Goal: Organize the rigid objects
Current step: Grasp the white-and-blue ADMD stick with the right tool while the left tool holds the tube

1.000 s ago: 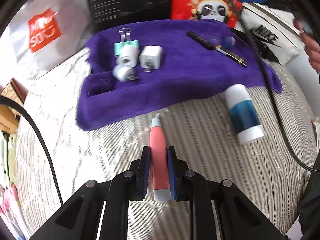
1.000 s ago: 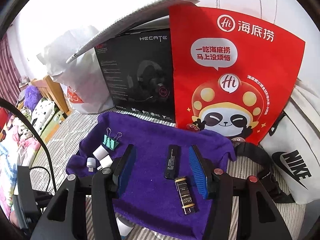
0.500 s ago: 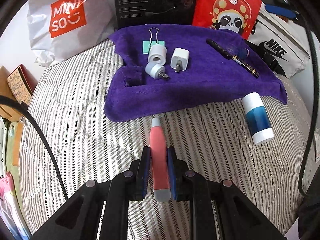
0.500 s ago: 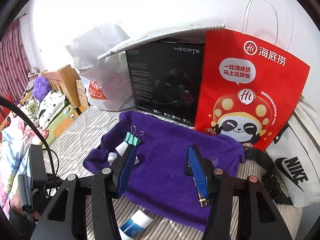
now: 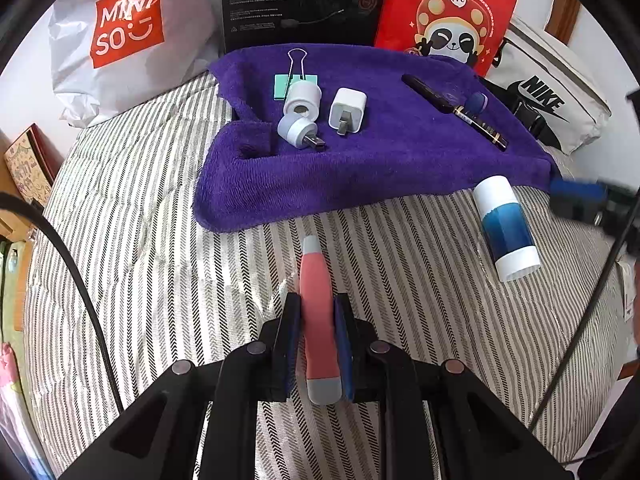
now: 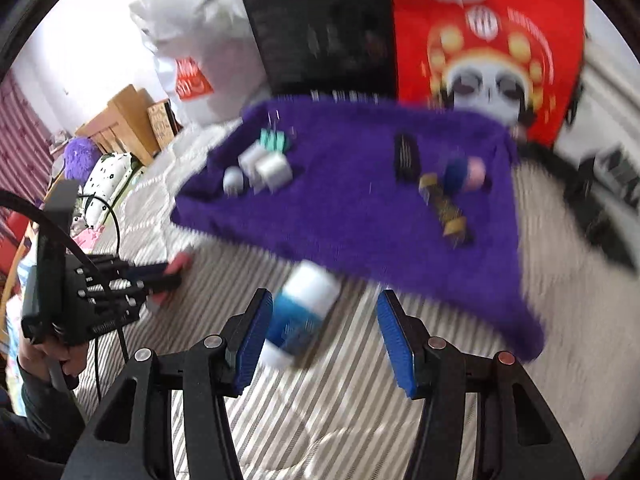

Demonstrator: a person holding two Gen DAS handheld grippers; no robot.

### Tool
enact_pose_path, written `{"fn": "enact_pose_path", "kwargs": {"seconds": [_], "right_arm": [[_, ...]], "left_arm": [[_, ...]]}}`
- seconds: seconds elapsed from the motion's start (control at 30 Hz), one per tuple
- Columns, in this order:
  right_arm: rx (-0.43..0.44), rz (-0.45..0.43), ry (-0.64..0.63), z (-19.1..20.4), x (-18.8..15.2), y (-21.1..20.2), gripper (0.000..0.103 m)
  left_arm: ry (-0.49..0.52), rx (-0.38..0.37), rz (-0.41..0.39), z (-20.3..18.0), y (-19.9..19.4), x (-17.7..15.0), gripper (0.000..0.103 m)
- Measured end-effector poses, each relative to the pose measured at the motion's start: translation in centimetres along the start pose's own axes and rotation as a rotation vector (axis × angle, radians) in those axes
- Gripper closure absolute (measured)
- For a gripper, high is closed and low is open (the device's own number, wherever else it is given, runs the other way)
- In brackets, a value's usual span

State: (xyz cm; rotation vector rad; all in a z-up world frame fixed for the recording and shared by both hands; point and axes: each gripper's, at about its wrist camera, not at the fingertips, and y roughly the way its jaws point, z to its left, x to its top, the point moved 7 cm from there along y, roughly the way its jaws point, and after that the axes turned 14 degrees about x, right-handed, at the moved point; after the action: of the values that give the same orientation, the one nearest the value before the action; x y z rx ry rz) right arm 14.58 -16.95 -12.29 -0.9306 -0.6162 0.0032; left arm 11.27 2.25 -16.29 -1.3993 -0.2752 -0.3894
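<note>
On the purple towel (image 5: 400, 160) several items sit sorted, while the left hand-held gripper (image 5: 316, 344) clamps a pink pen (image 5: 317, 312) and the right hand-held gripper (image 6: 324, 336) gapes empty over the blue bottle (image 6: 300, 312).

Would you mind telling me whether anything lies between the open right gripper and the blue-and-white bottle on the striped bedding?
Nothing visible does. The bottle lies on bare striped bedding just ahead of the right gripper, near its left finger, with the purple towel beyond it.

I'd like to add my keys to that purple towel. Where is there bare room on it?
The purple towel is bare across its middle, between the white charger and the black pen, and along its near edge. It is crowded at the far left, around the binder clip and round adapters.
</note>
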Motion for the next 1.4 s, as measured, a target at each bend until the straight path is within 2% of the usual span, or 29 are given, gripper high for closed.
{"fn": "enact_pose_path", "kwargs": {"seconds": [0.13, 0.27, 0.5, 0.6, 0.83, 0.97, 1.03, 1.07, 1.1, 1.23, 1.33, 1.4], "right_arm": [[0.027, 0.029, 0.052, 0.2, -1.2, 1.8, 0.049], [0.052, 0.036, 0.065, 1.0, -0.8, 3.1, 0.049], [-0.039, 0.098, 0.043, 0.9, -0.9, 5.7, 0.049], [-0.044, 0.109, 0.028, 1.1, -1.3, 5.6, 0.049], [-0.120, 0.152, -0.023, 0.7, -2.4, 4.2, 0.049], [-0.141, 0.158, -0.054, 0.9, -2.1, 5.1, 0.049], [-0.157, 0.157, -0.070, 0.9, -1.9, 5.8, 0.058], [-0.151, 0.156, -0.070, 1.0, -1.9, 6.2, 0.058], [-0.163, 0.139, -0.083, 1.1, -1.8, 6.2, 0.066], [-0.173, 0.114, -0.108, 1.5, -1.9, 6.3, 0.067], [-0.140, 0.123, -0.073, 1.4, -2.0, 5.8, 0.067], [-0.123, 0.089, -0.062, 1.6, -1.9, 4.6, 0.067]], "left_arm": [[-0.006, -0.001, 0.002, 0.3, 0.0, -0.1, 0.086], [-0.015, -0.004, 0.004, 0.5, -0.1, -0.4, 0.086], [-0.015, -0.019, 0.000, 0.5, -0.3, -0.8, 0.086], [-0.013, -0.025, -0.004, 0.5, -0.3, -0.9, 0.086], [-0.022, -0.041, -0.015, 0.6, -0.5, -1.1, 0.086], [-0.032, -0.051, -0.017, 0.7, -0.6, -1.2, 0.086], [-0.039, -0.056, -0.018, 0.8, -0.6, -1.2, 0.086], [-0.035, -0.053, -0.020, 0.7, -0.6, -1.2, 0.086], [-0.031, -0.051, -0.021, 0.7, -0.6, -1.2, 0.086], [-0.029, -0.061, -0.020, 0.6, -0.7, -1.3, 0.086], [-0.019, -0.070, -0.018, 0.5, -0.7, -1.1, 0.086], [-0.011, -0.078, -0.021, 0.3, -0.8, -0.9, 0.086]]}}
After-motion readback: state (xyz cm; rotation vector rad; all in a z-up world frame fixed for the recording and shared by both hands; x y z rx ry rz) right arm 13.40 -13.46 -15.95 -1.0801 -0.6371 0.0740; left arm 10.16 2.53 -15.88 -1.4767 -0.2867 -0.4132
